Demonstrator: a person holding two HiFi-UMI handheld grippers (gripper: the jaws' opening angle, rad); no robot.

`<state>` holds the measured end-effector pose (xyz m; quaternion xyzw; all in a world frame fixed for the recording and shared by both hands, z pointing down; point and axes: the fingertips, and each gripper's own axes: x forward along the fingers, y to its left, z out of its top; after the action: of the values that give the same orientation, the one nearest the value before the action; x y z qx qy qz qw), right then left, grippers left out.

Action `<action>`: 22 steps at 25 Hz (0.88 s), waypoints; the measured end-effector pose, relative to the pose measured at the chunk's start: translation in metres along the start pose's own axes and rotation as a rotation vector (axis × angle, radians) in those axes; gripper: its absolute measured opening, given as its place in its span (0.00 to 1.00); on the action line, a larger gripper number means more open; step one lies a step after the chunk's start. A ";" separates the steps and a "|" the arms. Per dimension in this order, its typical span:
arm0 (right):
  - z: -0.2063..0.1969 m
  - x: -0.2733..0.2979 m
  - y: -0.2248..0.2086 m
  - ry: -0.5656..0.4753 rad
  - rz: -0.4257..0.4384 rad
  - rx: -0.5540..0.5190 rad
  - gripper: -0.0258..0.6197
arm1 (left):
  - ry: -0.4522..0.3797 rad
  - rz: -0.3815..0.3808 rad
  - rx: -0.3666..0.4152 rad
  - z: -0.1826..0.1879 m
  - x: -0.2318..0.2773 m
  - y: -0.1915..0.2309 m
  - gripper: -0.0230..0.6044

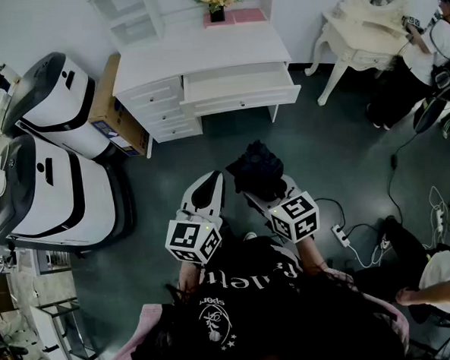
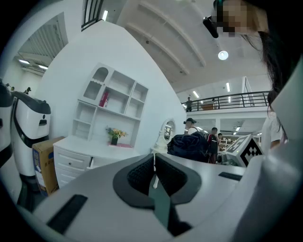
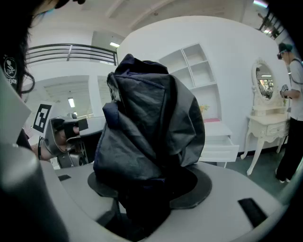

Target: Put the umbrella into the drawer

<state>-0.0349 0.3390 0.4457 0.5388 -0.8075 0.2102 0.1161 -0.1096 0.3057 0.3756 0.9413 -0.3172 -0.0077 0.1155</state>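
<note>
Dark umbrella [image 3: 151, 123] is clamped in right gripper [image 3: 150, 189]; left gripper [image 2: 154, 177] is held with jaws together, empty. Carry stage is judged; next, umbrella must be brought over open drawer [image 1: 238, 87], then released.

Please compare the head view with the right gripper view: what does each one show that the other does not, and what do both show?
Only the head view: two white machines, a cardboard box beside the dresser, and a power strip on the floor. Only the right gripper view: the fingers closed on the dark fabric, and a railed balcony high behind. Both: the folded umbrella, the open drawer and the vanity table.
</note>
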 end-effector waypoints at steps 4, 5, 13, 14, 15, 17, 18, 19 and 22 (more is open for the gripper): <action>-0.002 -0.001 0.002 -0.002 0.000 -0.005 0.47 | 0.006 0.005 0.004 -0.003 -0.004 0.000 0.07; -0.003 -0.001 0.003 -0.002 0.001 -0.007 0.47 | 0.008 0.007 0.004 -0.004 -0.005 0.001 0.07; -0.009 0.004 0.010 0.005 0.013 0.024 0.47 | 0.029 0.018 0.010 -0.006 -0.016 0.004 0.07; -0.010 0.006 0.012 0.004 0.015 0.029 0.47 | 0.033 0.019 0.011 -0.007 -0.017 0.006 0.07; -0.010 0.008 0.013 0.005 0.017 0.032 0.47 | 0.037 0.020 0.011 -0.007 -0.017 0.008 0.07; -0.010 0.011 0.015 0.010 0.021 0.036 0.47 | 0.041 0.022 0.010 -0.006 -0.016 0.013 0.07; -0.010 0.011 0.014 0.013 0.022 0.040 0.47 | 0.042 0.022 0.010 -0.006 -0.014 0.013 0.07; -0.011 0.012 0.012 0.014 0.023 0.045 0.47 | 0.042 0.020 0.009 -0.006 -0.010 0.013 0.07; -0.012 0.014 0.002 0.015 0.016 0.063 0.47 | 0.050 0.006 0.004 -0.009 0.002 0.012 0.07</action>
<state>-0.0430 0.3334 0.4615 0.5340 -0.8039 0.2403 0.1037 -0.1149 0.2971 0.3874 0.9405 -0.3168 0.0171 0.1213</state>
